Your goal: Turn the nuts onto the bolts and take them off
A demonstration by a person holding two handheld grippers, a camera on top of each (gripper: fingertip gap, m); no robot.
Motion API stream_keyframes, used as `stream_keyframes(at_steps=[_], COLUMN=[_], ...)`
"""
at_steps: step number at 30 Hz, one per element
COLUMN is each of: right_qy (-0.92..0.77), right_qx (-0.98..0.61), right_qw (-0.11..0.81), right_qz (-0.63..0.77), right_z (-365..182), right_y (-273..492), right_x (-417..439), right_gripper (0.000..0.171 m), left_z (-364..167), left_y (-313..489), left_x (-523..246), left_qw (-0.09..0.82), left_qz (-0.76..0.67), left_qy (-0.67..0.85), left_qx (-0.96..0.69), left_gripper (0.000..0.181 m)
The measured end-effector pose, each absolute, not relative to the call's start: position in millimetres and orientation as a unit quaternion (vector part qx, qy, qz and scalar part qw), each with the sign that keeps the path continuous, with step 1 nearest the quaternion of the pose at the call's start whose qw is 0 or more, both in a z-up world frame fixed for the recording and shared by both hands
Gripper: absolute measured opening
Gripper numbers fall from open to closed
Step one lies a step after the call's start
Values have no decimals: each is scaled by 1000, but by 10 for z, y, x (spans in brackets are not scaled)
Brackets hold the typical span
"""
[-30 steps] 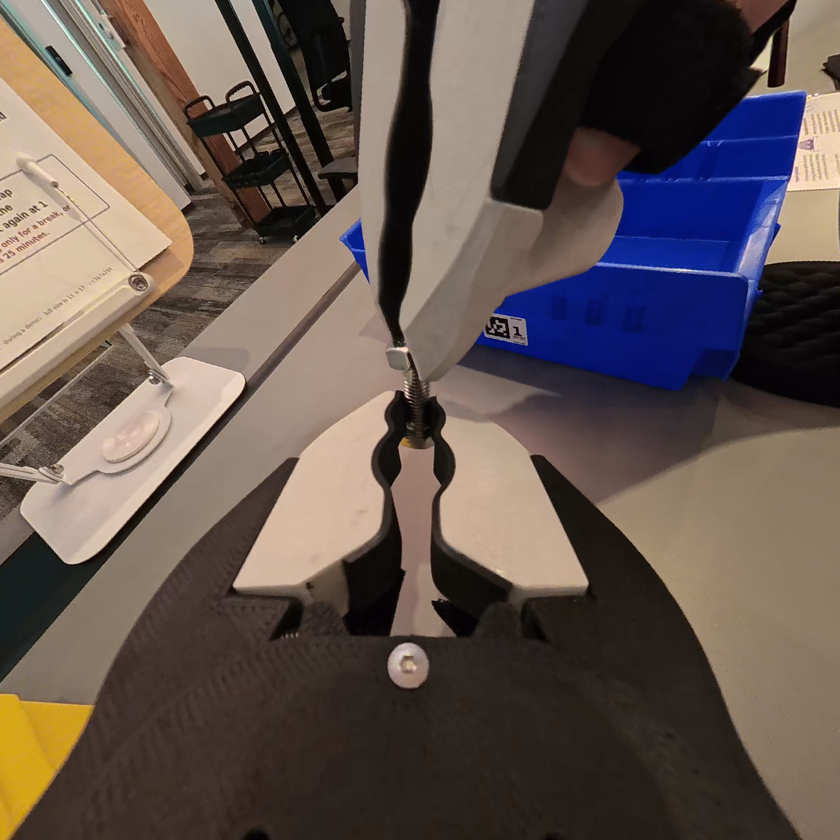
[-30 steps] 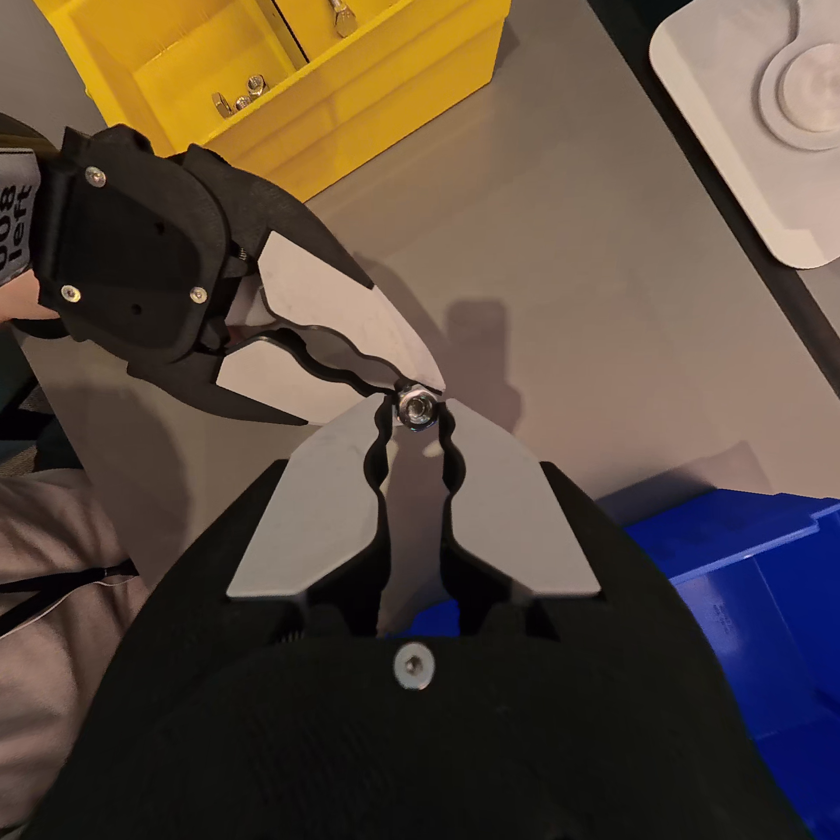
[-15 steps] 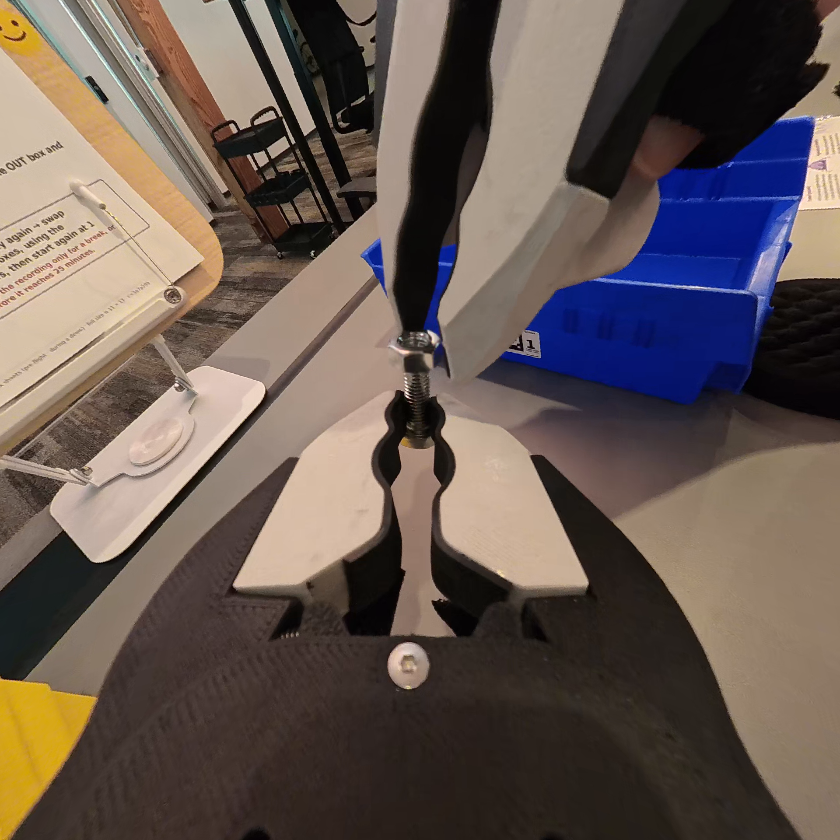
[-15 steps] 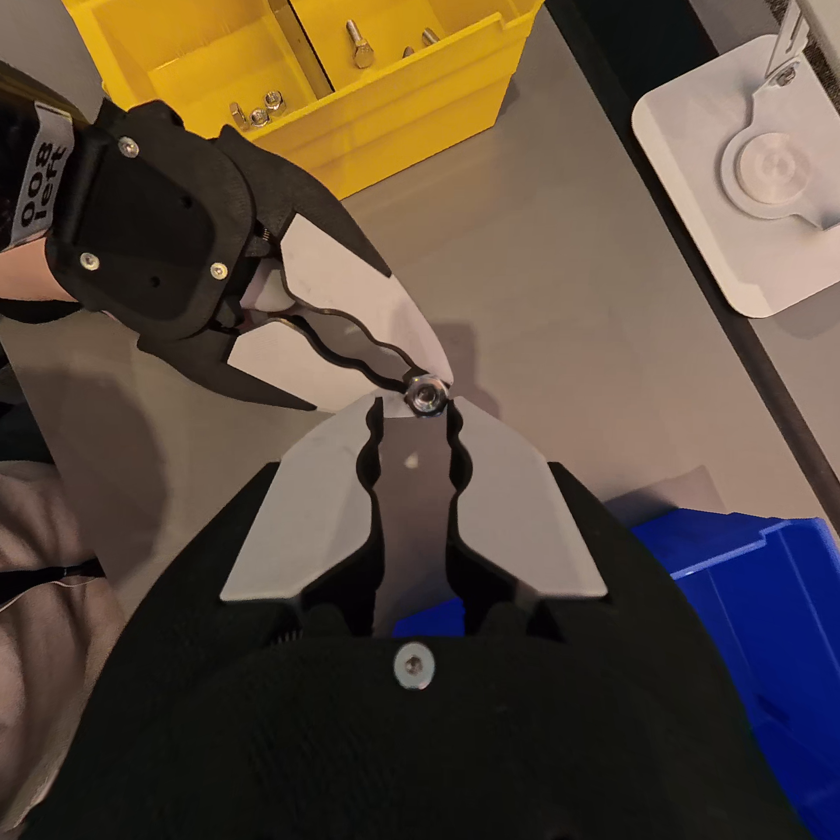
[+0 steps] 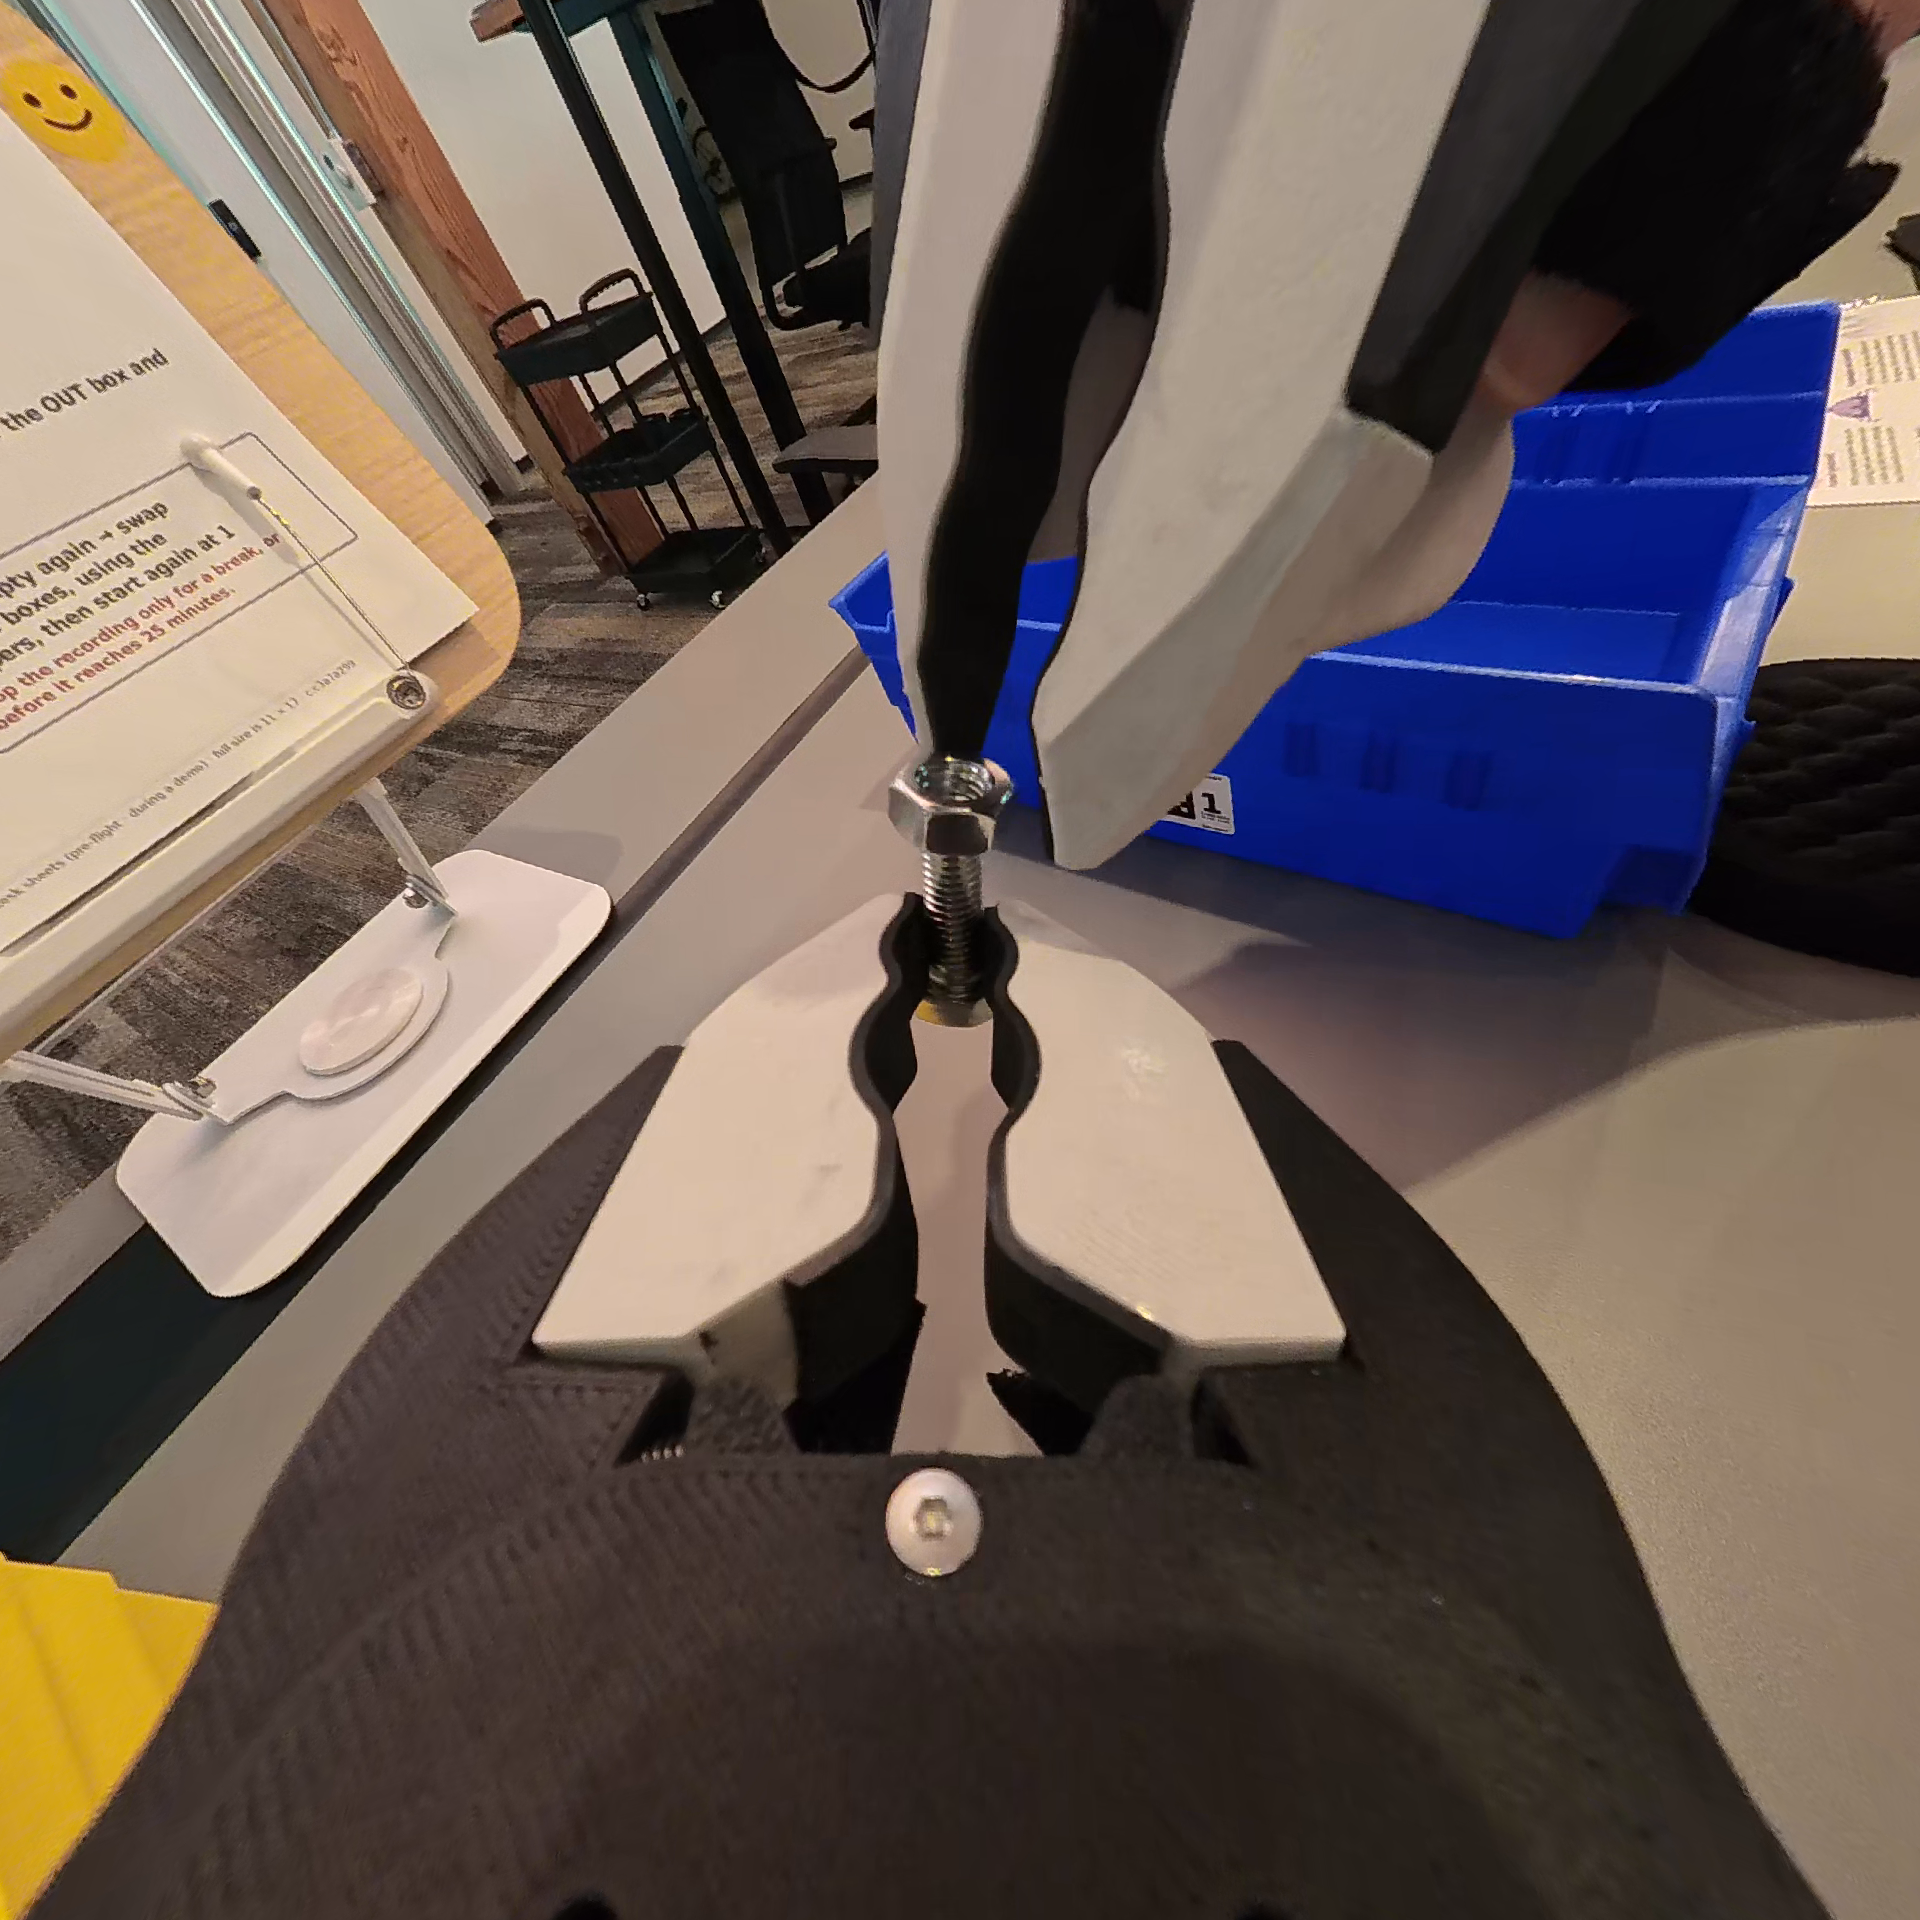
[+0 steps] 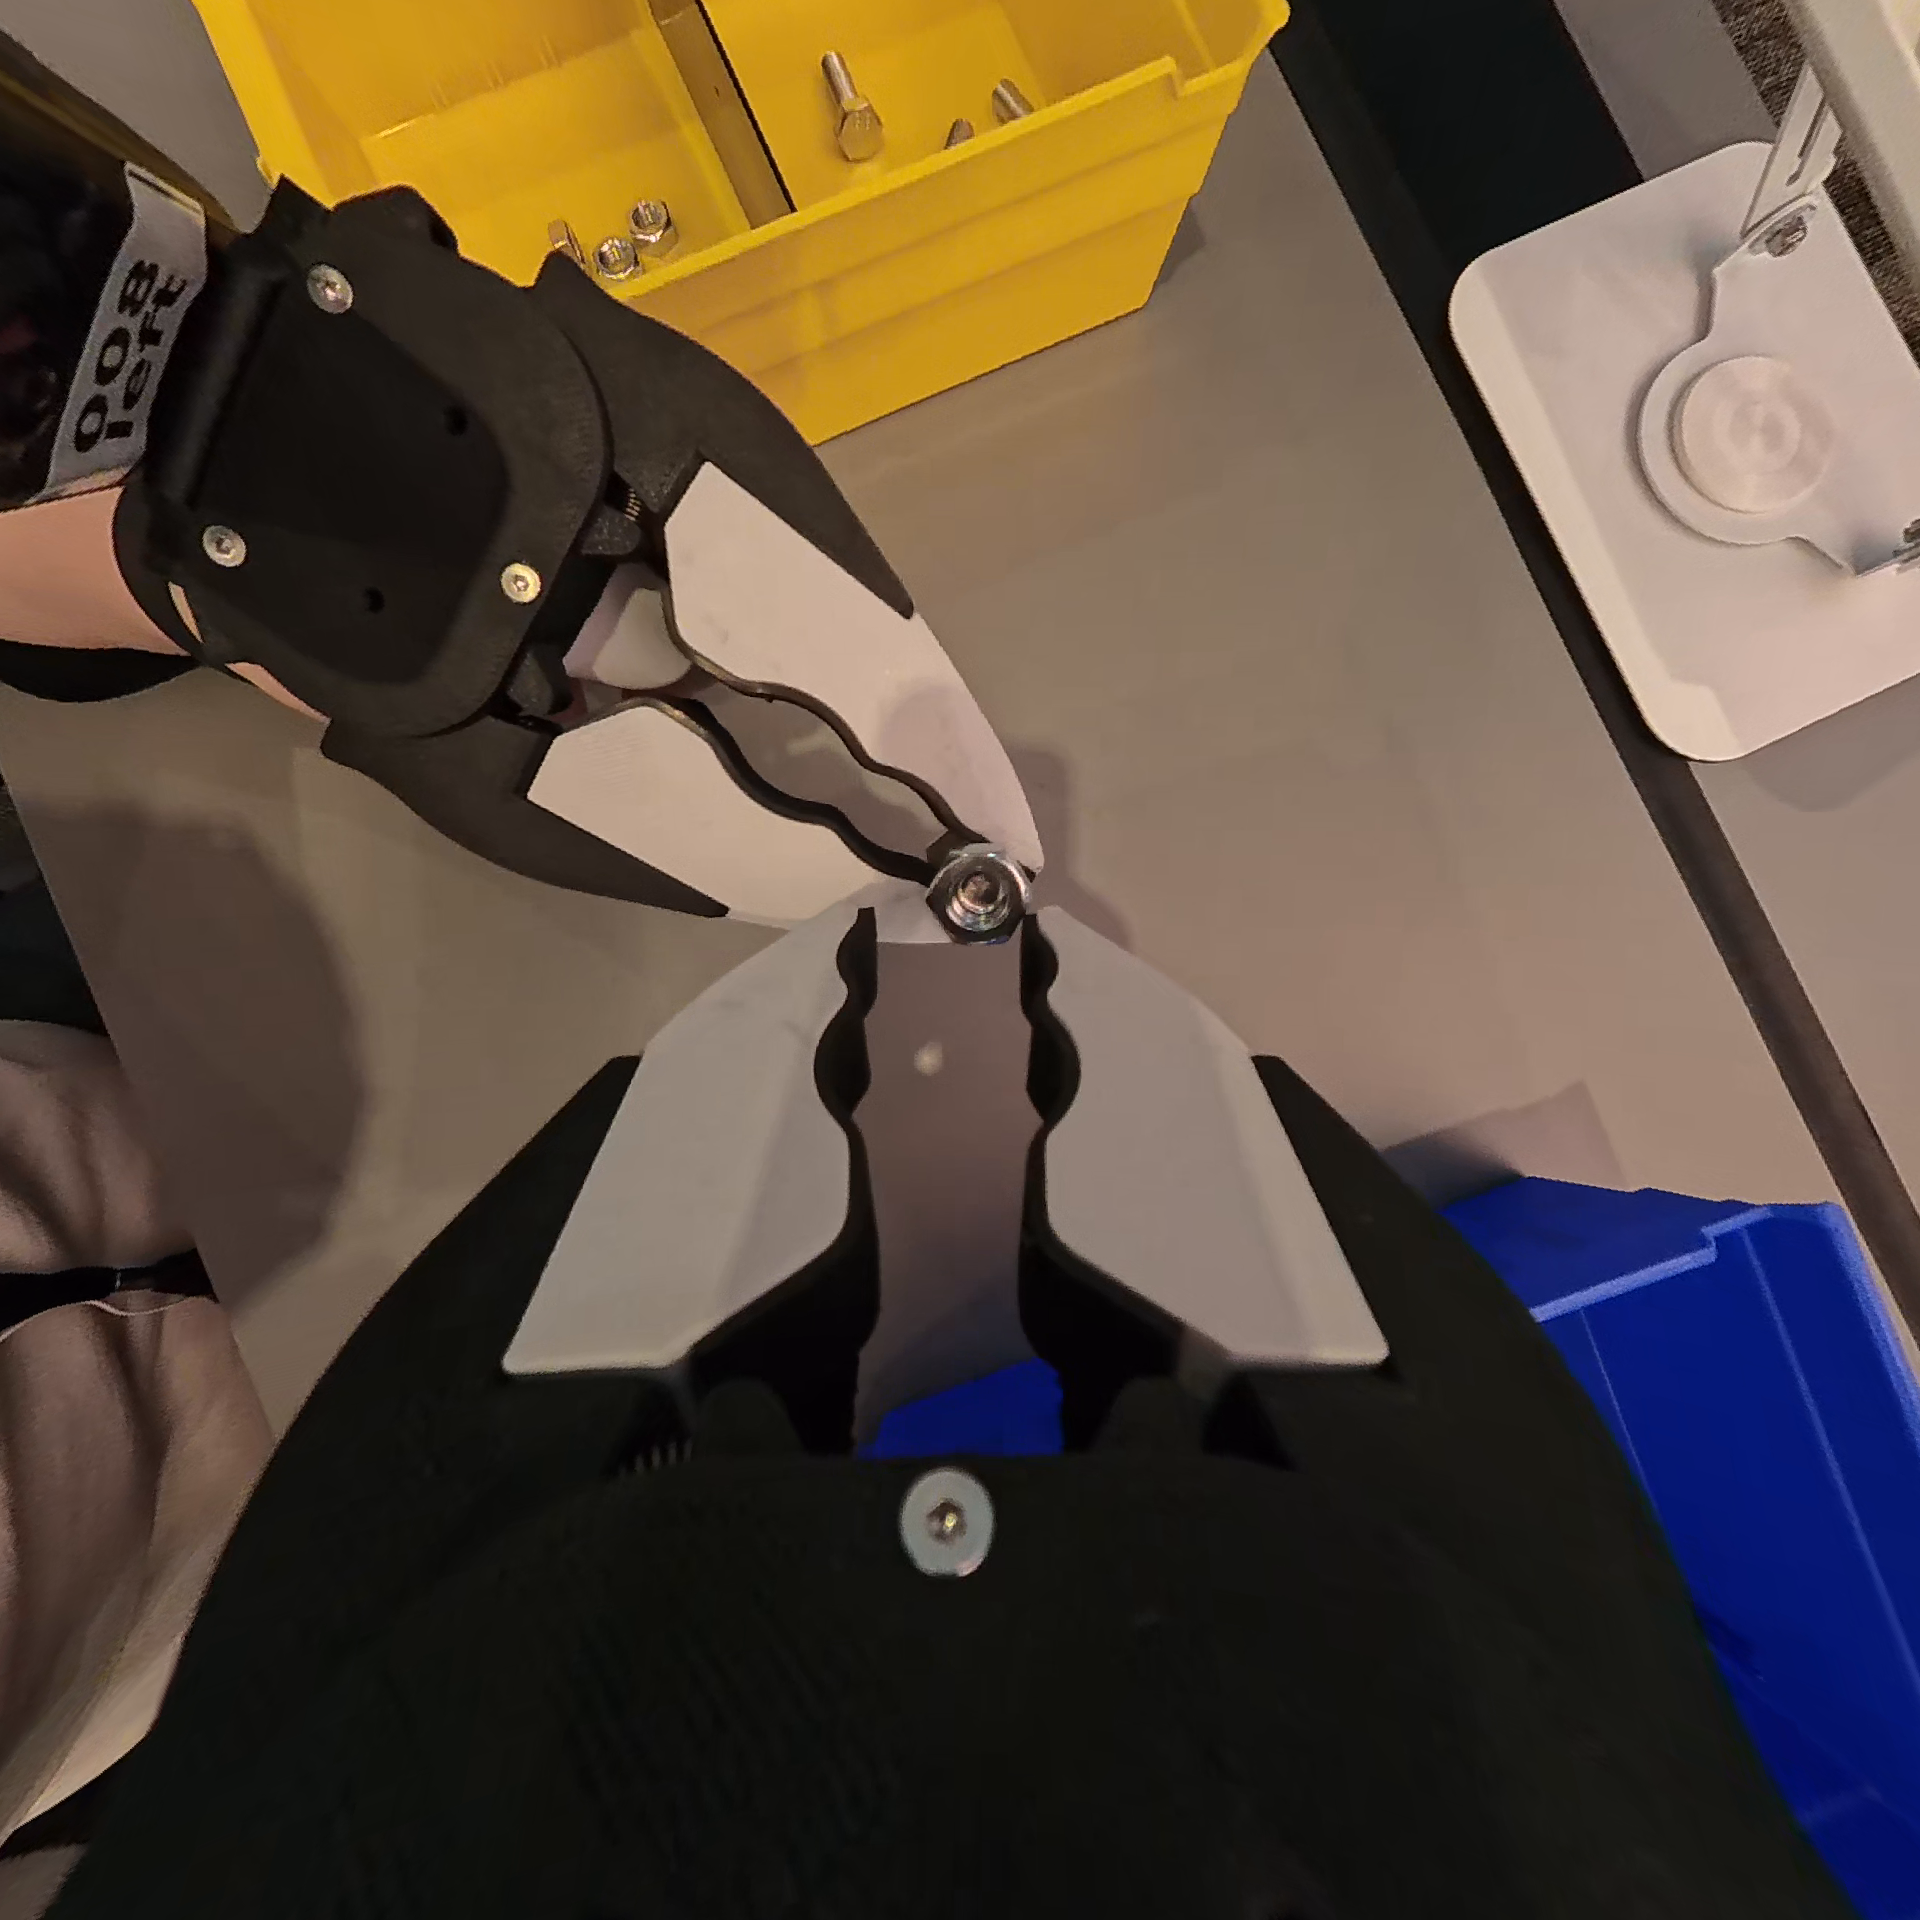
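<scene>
My left gripper (image 5: 951, 914) is shut on the lower shank of a threaded steel bolt (image 5: 948, 904) and holds it upright above the grey table. A hex nut (image 5: 951, 805) sits on the bolt's top end. My right gripper (image 6: 951, 920) is open, its fingertips on either side of the nut (image 6: 977, 894) and just short of it, not gripping. In the left wrist view the right gripper (image 5: 1013, 769) comes down from above. In the right wrist view the left gripper (image 6: 961, 868) reaches in from the left.
A yellow bin (image 6: 935, 260) behind the left gripper holds loose bolts (image 6: 857, 104) and nuts (image 6: 634, 239). A blue bin (image 5: 1455, 748) stands at the far right, a black mat (image 5: 1829, 810) beside it. A white stand base (image 5: 343, 1060) with a sign board sits off the table's left edge. My two grippers' fingertips are within a few centimetres of each other.
My right gripper was shut on the nut a second ago; its jaws have opened and let the nut go. The left gripper still holds the bolt.
</scene>
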State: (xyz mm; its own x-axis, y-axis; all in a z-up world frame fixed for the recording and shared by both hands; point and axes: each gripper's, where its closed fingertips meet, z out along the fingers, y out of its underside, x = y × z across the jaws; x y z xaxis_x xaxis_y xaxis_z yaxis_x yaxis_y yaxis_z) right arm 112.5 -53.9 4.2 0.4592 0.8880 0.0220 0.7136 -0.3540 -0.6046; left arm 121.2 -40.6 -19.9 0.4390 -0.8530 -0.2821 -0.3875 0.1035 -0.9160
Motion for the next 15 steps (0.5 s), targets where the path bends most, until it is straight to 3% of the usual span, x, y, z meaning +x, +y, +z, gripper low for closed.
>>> stream_keyframes(at_steps=[10,15], right_qy=[-510,-555], right_qx=[-792,-688], right_qw=[302,407], right_qz=[147,229], right_z=[150,615], right_y=[-538,-586], right_x=[1182,1106], right_gripper=[29,38], left_z=[-157,29], left_y=[-423,-448], left_x=[1213,1145], left_qw=[560,551], left_qz=[-224,-268], left_qy=[483,470], left_qx=[-634,-636], left_gripper=[9,9])
